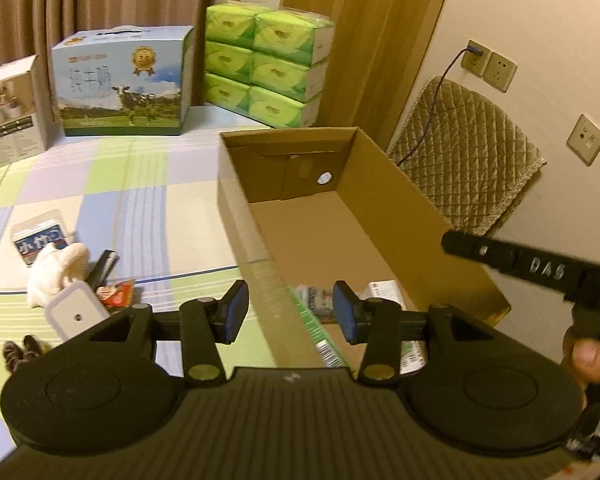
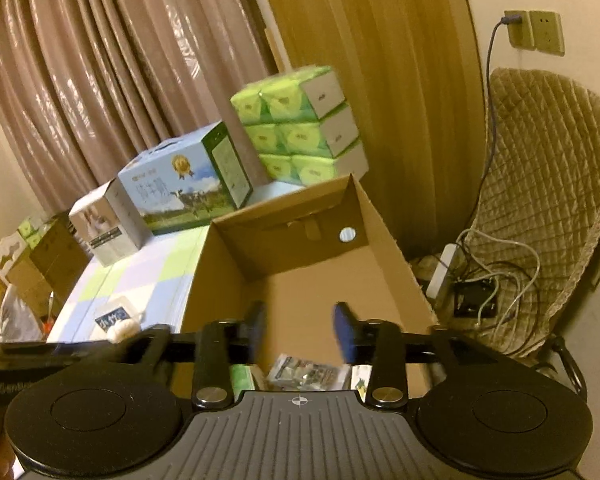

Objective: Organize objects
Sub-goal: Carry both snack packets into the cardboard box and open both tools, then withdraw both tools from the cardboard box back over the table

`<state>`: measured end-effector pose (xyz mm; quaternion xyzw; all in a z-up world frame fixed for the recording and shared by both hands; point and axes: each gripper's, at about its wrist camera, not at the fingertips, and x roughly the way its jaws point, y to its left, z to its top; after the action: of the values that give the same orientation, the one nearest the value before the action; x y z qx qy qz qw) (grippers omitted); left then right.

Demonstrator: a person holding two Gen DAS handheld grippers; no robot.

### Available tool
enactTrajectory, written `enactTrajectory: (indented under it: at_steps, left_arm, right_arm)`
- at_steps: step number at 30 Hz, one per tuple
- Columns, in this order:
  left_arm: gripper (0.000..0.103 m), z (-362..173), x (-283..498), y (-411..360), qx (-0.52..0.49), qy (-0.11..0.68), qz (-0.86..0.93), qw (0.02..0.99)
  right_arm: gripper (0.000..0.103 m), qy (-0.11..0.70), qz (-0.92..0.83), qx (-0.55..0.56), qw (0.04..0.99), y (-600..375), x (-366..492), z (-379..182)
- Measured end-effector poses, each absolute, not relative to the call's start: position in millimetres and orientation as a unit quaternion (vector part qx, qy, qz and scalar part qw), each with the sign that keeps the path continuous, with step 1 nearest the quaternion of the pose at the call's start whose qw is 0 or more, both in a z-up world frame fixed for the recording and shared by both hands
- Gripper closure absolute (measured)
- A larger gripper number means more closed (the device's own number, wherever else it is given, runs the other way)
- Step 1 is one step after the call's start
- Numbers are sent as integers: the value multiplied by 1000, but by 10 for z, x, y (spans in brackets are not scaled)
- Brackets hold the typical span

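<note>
The left gripper (image 1: pixel 290 312) had its jaws spread wide, holding nothing; they hung over the near left wall of the cardboard box (image 1: pixel 392 200). The right gripper (image 2: pixel 300 330) also had its jaws spread and empty, positioned above the near end of the same box (image 2: pixel 384 240).

The near part of the box floor was hidden behind both gripper bodies. A few small packets (image 2: pixel 304 374) lay there, blurred and cut off; their kind could not be made out. The rest of the box floor was bare.

The box sat on a checked cloth (image 1: pixel 100 200) covering the worktop. To its left lay loose items: a white cloth (image 1: pixel 58 268), a blue-labelled packet (image 1: pixel 40 240), a white case (image 1: pixel 76 312) and a red packet (image 1: pixel 116 292). At the far edge stood a cow-print carton (image 1: pixel 124 84), a small white carton (image 1: pixel 14 108) and stacked green tissue packs (image 1: pixel 266 64).
</note>
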<state>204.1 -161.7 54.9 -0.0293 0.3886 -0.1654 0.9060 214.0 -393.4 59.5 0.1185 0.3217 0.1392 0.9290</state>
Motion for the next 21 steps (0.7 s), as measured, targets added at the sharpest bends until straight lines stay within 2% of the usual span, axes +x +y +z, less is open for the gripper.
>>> enactTrajectory:
  at_steps: [13, 15, 17, 19, 21]
  left_arm:
    - [58, 611, 1715, -1220, -43, 386, -136, 911]
    - [54, 636, 1632, -1151, -45, 385, -135, 912]
    - [48, 648, 1545, -1066, -45, 384, -133, 913]
    - [44, 647, 1445, -957, -44, 384, -128, 913]
    - [40, 639, 1351, -819, -50, 385, -119, 914]
  right_arm:
    - [59, 308, 141, 86, 937, -3767, 1815, 790]
    - [54, 308, 150, 85, 936, -3703, 1734, 836]
    - [37, 306, 159, 81, 935, -3621, 1632, 878]
    - [26, 300, 164, 77, 937, -3534, 1531, 917]
    - [21, 297, 174, 77, 936, -3432, 1437, 943]
